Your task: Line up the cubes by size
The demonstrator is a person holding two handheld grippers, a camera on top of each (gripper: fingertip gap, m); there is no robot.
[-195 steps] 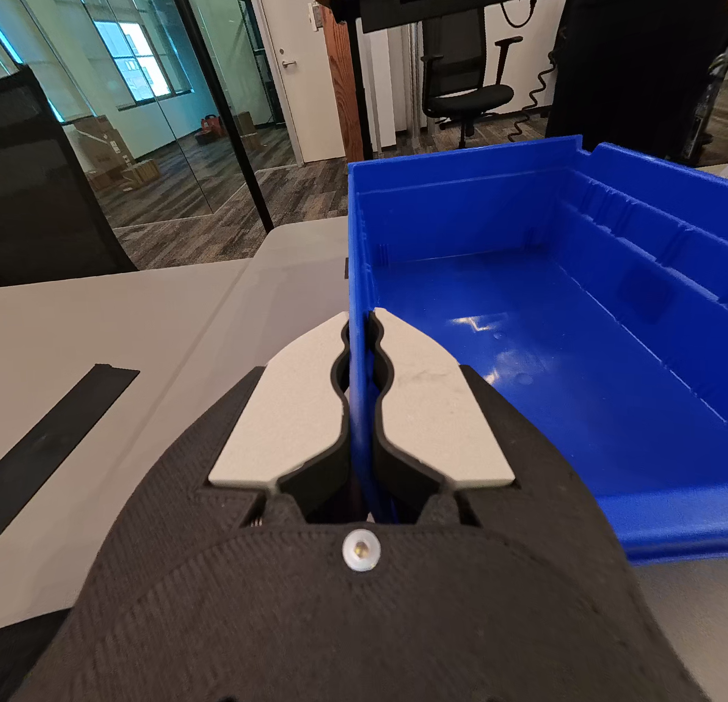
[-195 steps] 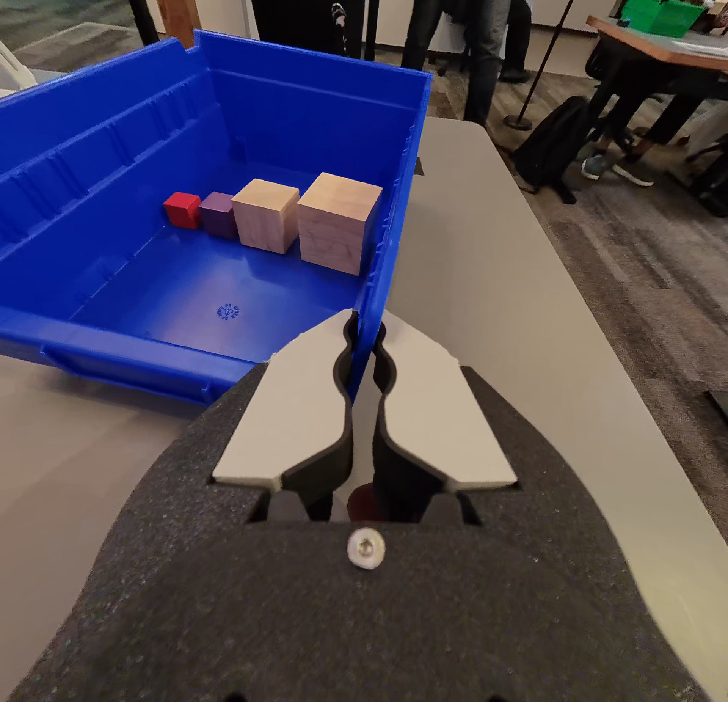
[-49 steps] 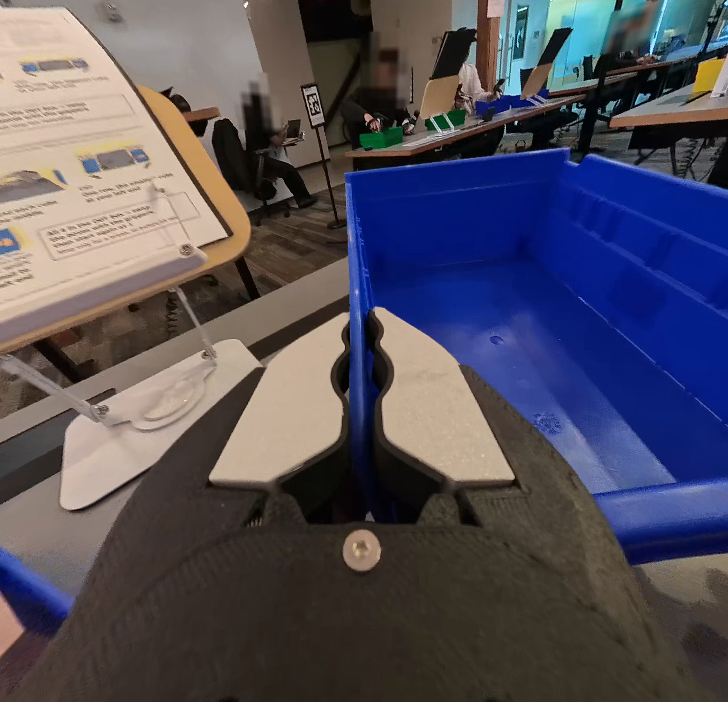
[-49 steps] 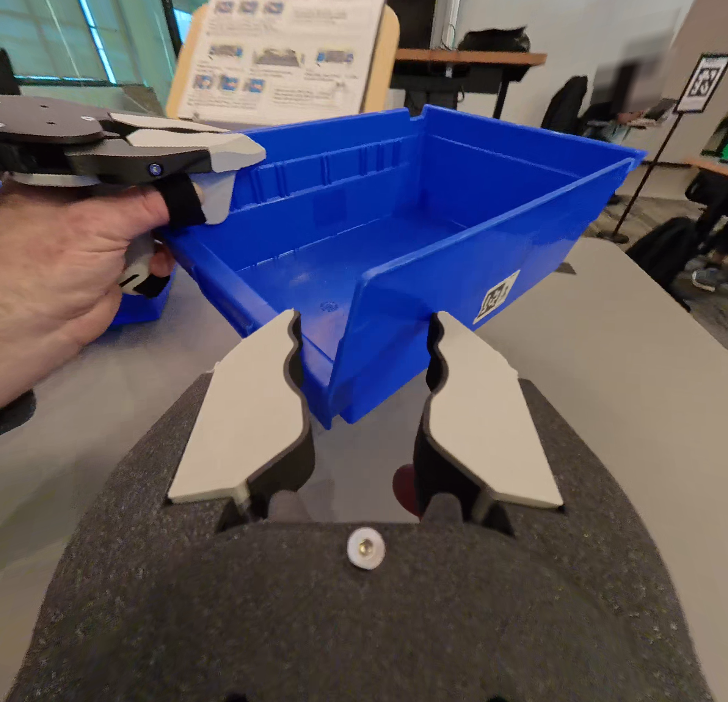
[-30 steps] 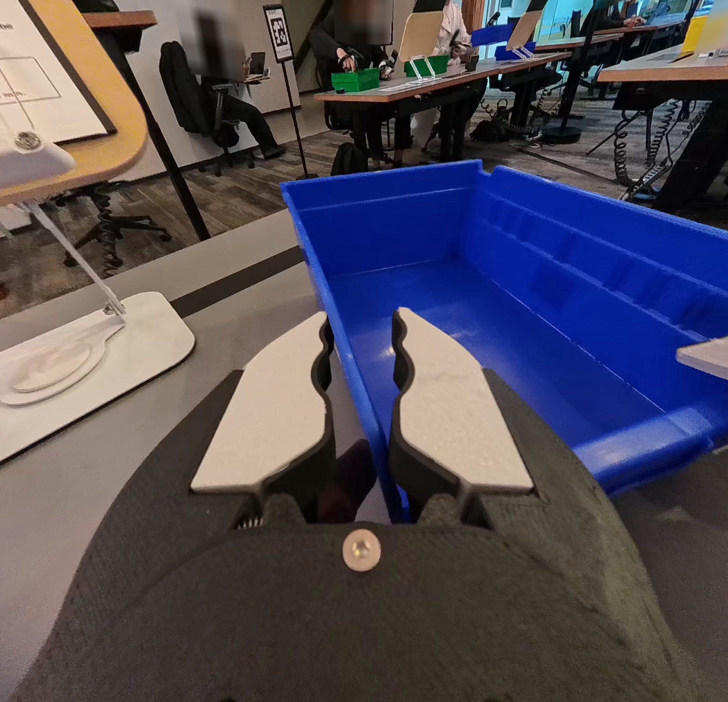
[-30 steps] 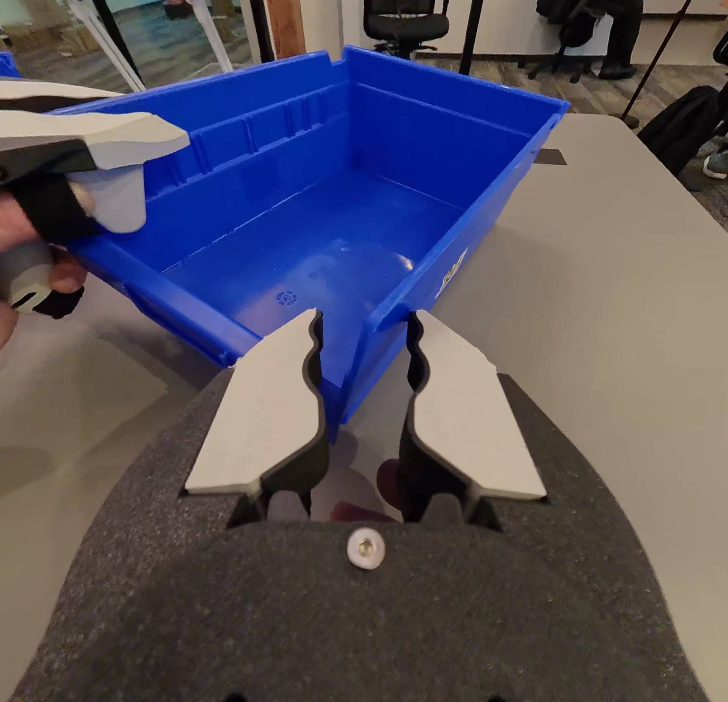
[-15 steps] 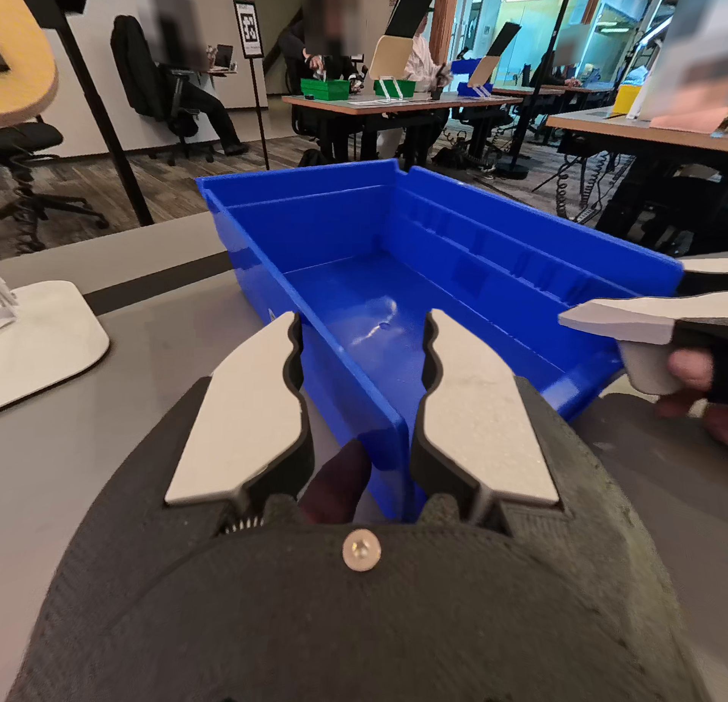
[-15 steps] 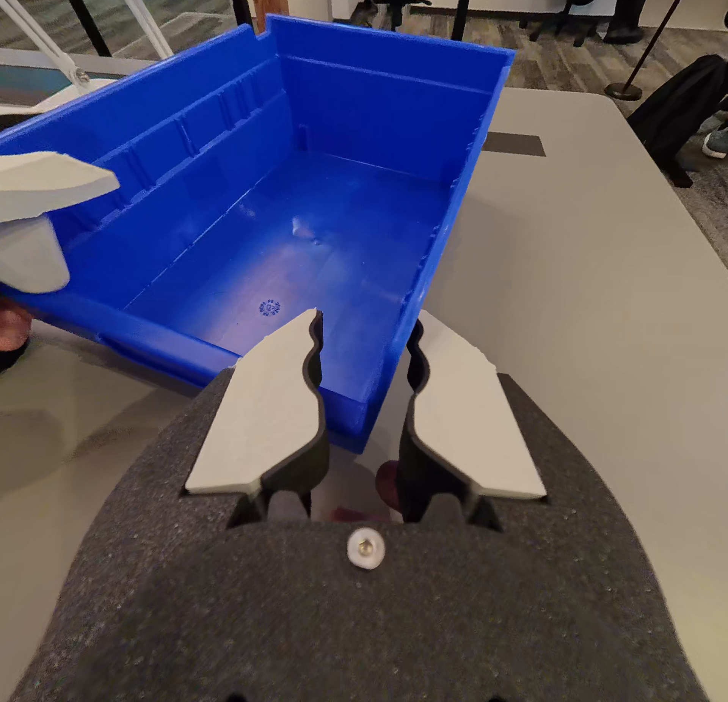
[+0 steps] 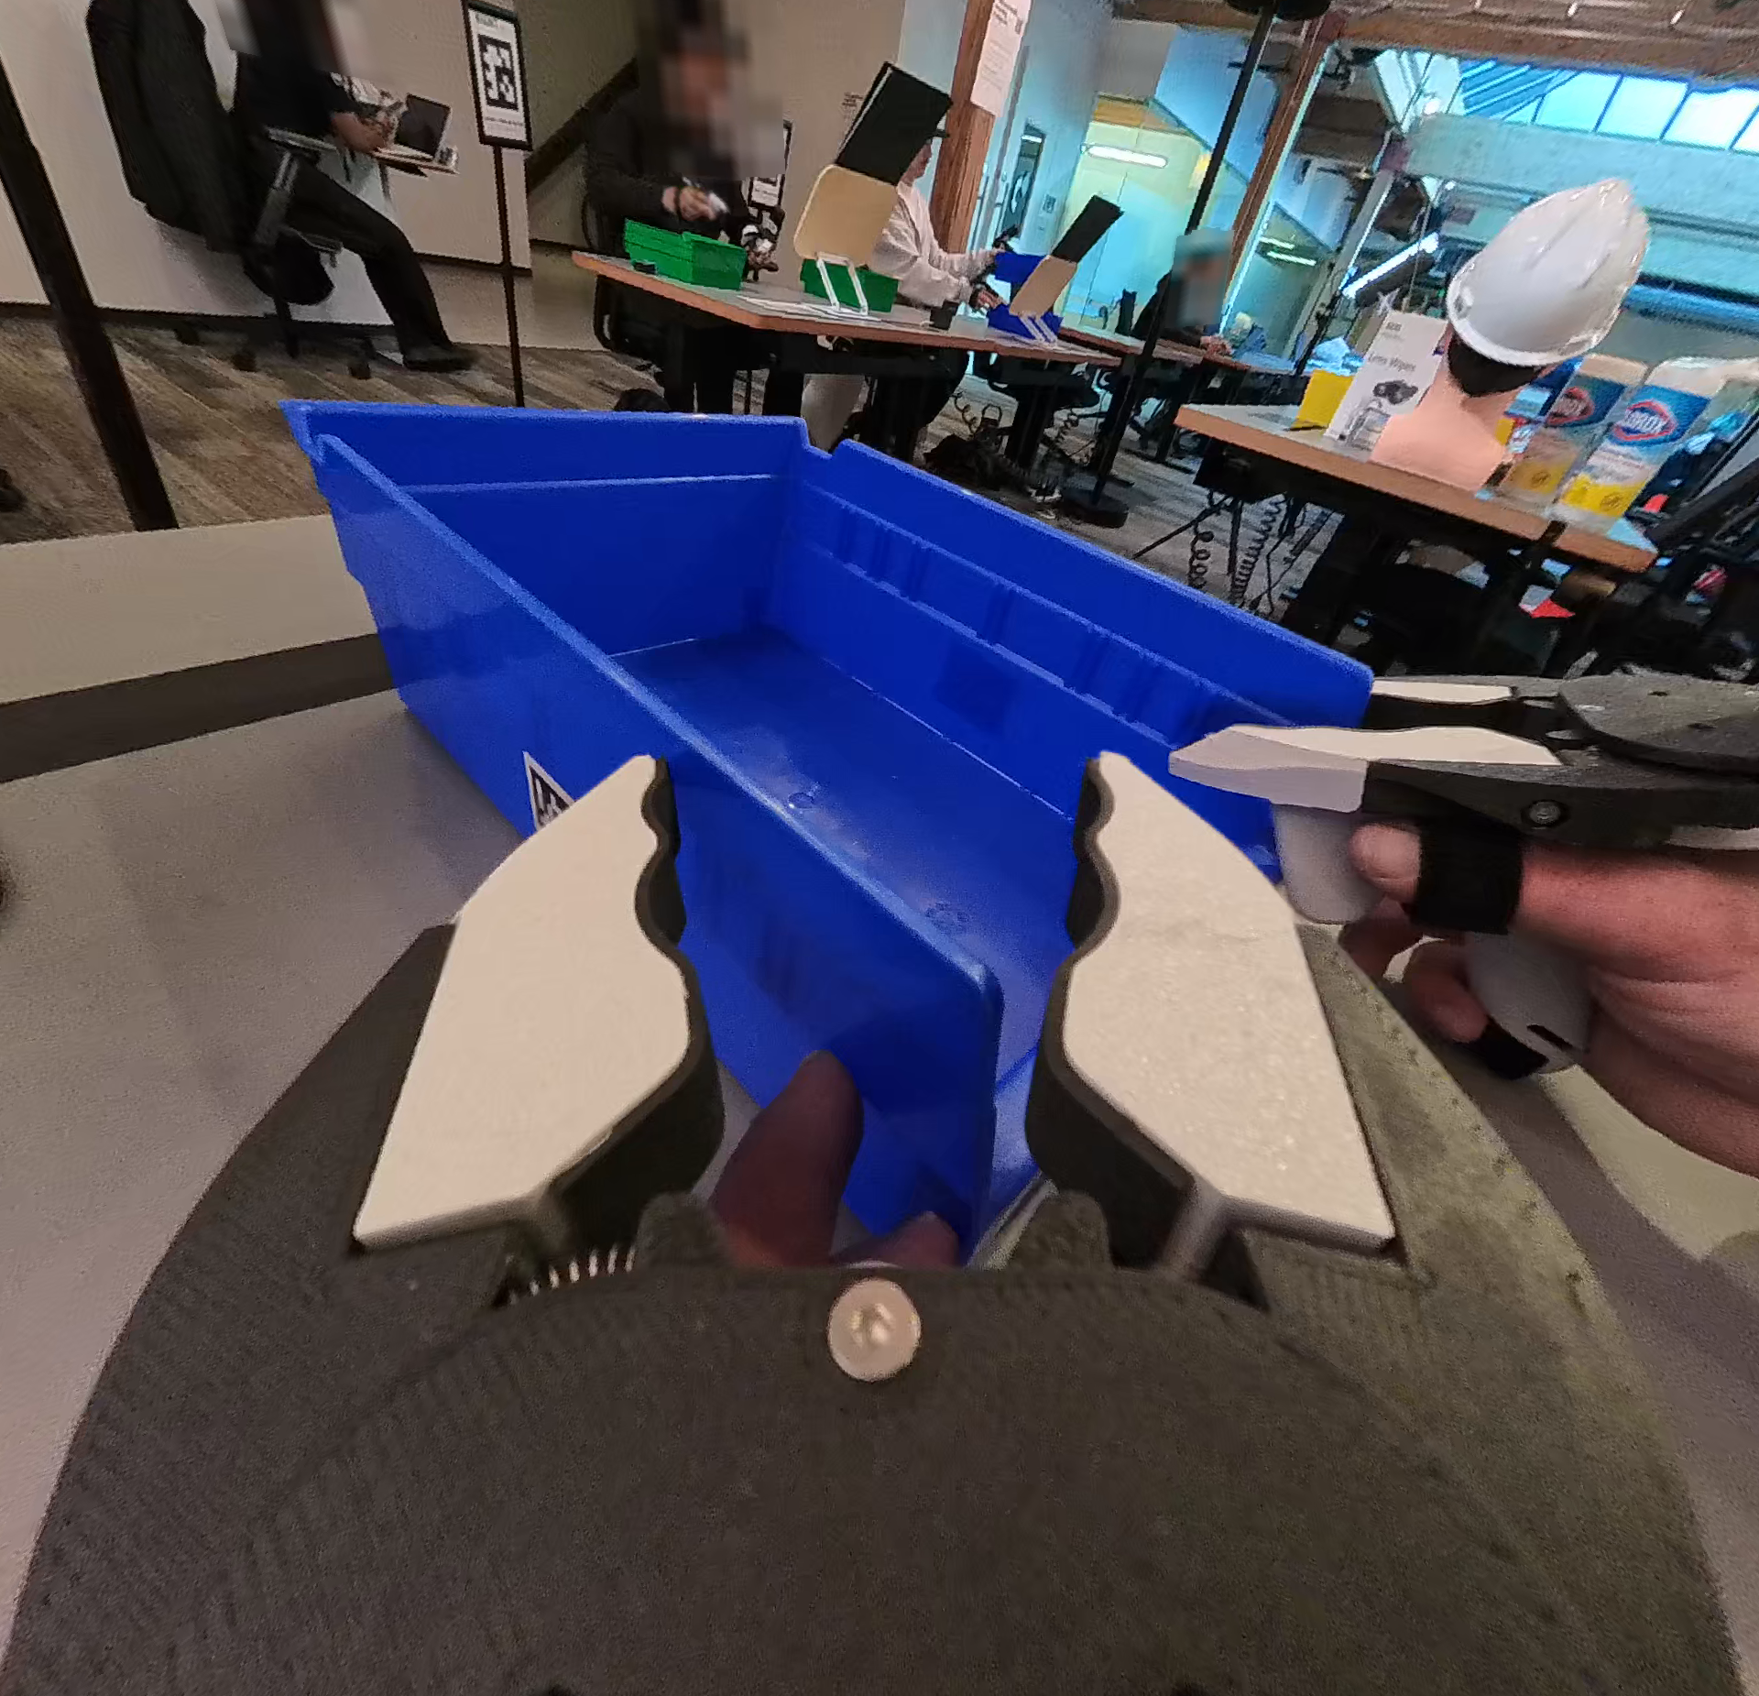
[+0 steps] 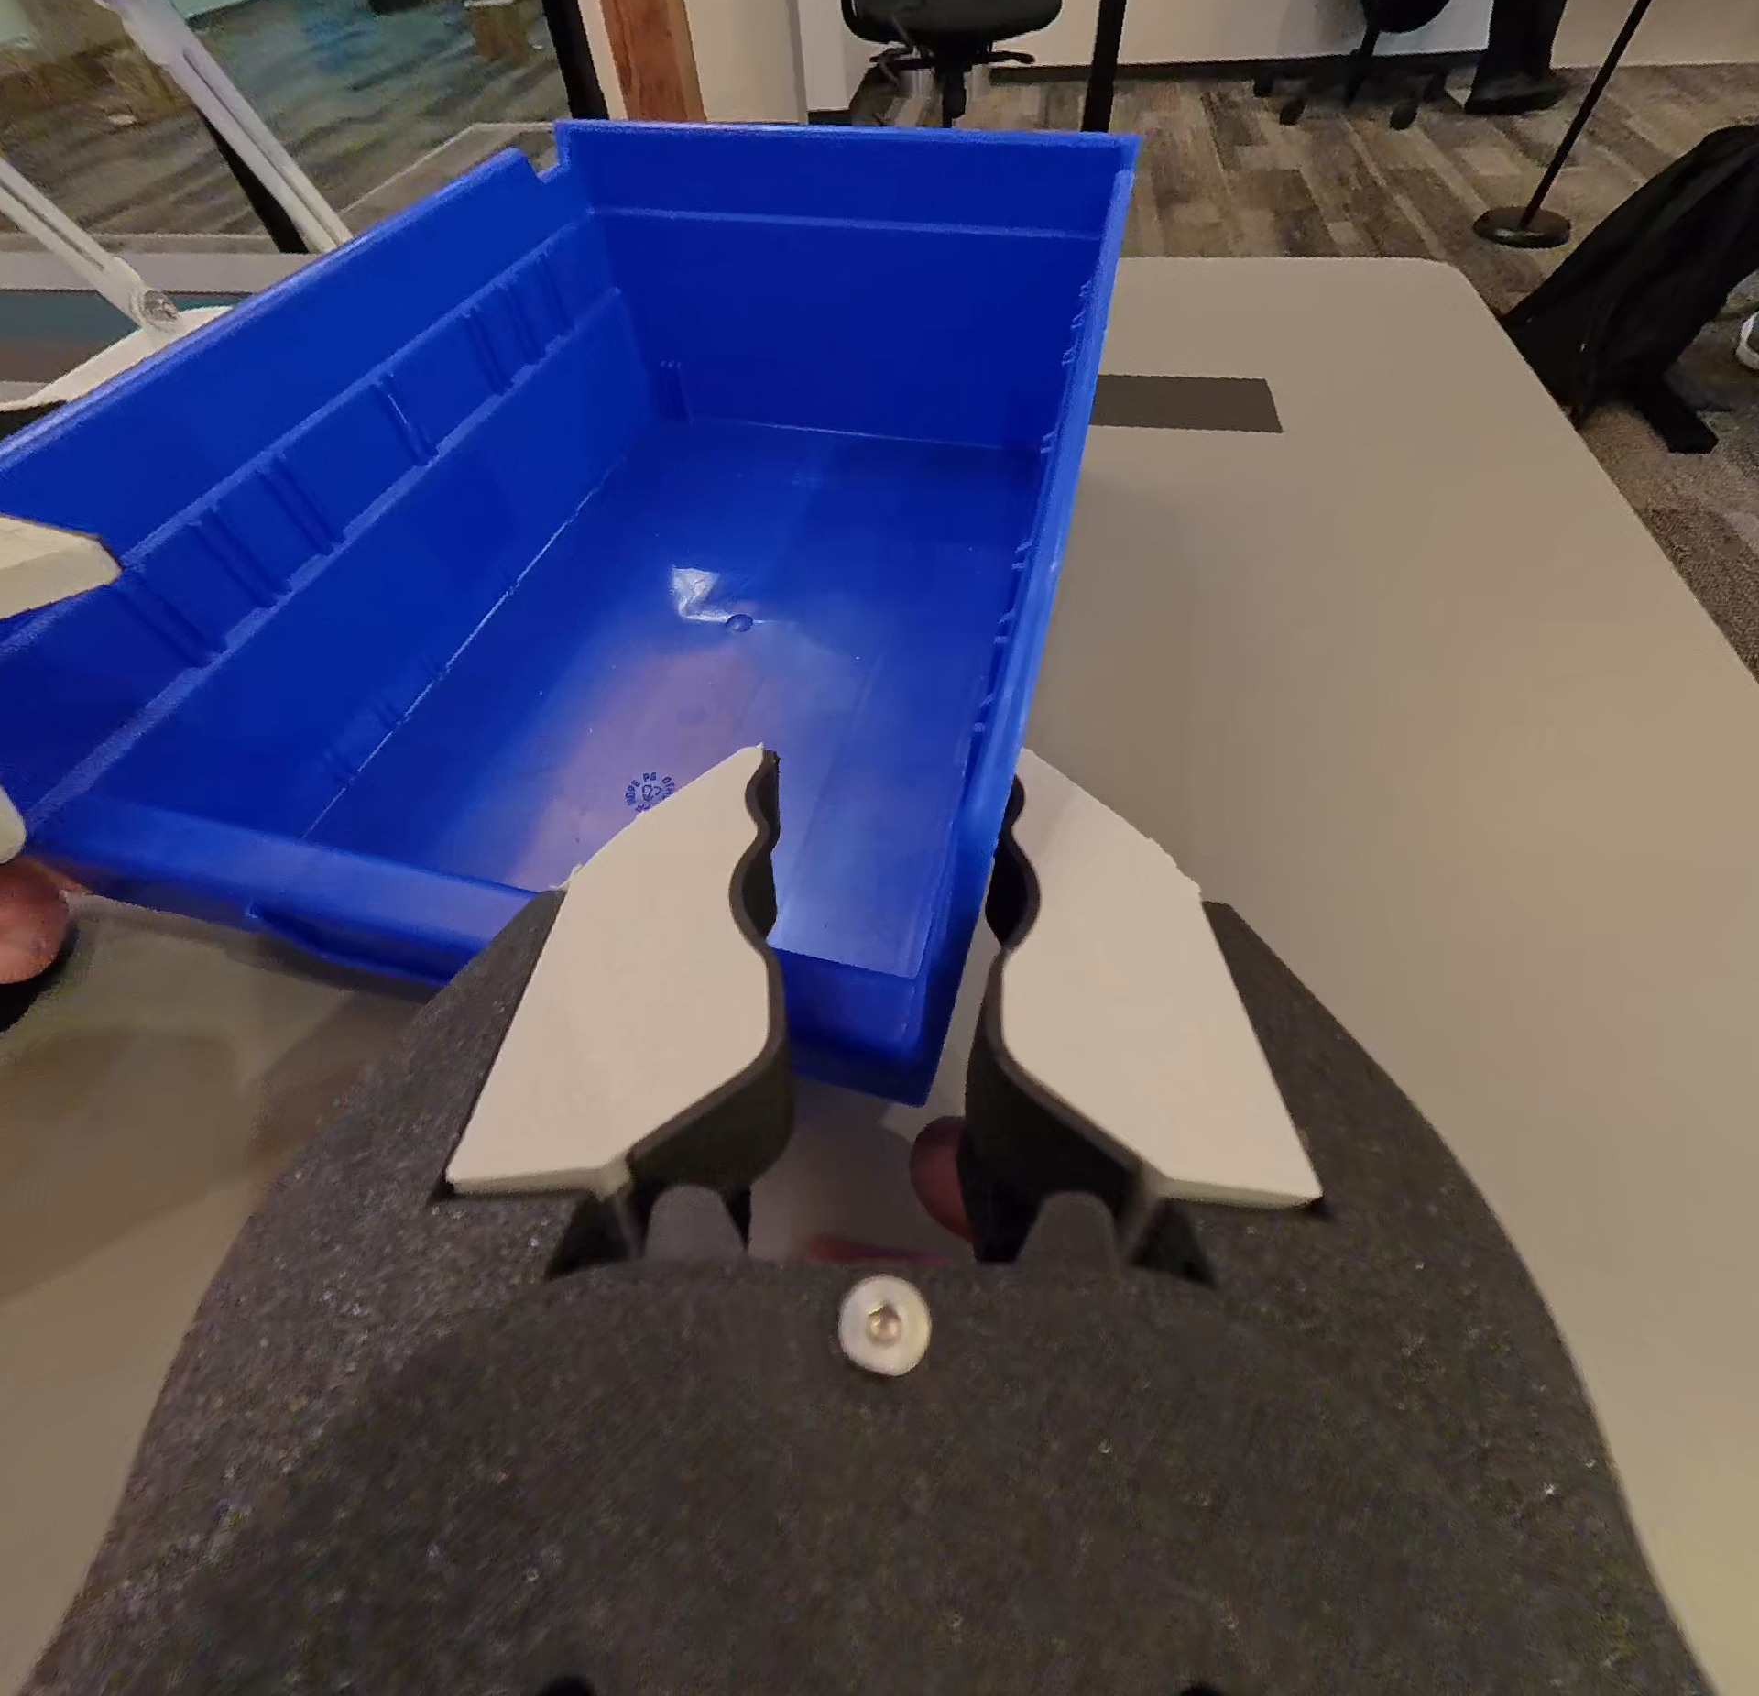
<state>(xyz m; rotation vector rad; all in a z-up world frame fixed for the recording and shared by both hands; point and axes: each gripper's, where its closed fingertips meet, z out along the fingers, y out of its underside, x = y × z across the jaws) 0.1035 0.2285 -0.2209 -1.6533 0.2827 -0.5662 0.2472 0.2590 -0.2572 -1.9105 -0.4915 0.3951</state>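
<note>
The deep blue plastic bin (image 10: pixel 838 298) sits on the grey table (image 10: pixel 1380 698) (no cubes visible). Both jaws gape astride its walls: left gripper (image 9: pixel 876 794) wide, right gripper (image 10: pixel 890 794) narrower, neither pressing.

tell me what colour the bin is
Blue, all over; the bin shows best in the right wrist view.

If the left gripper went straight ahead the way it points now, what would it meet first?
Most likely the near corner of the blue plastic bin: its side wall already stands between the open jaws of the left gripper, touching neither as far as I can see.
</note>
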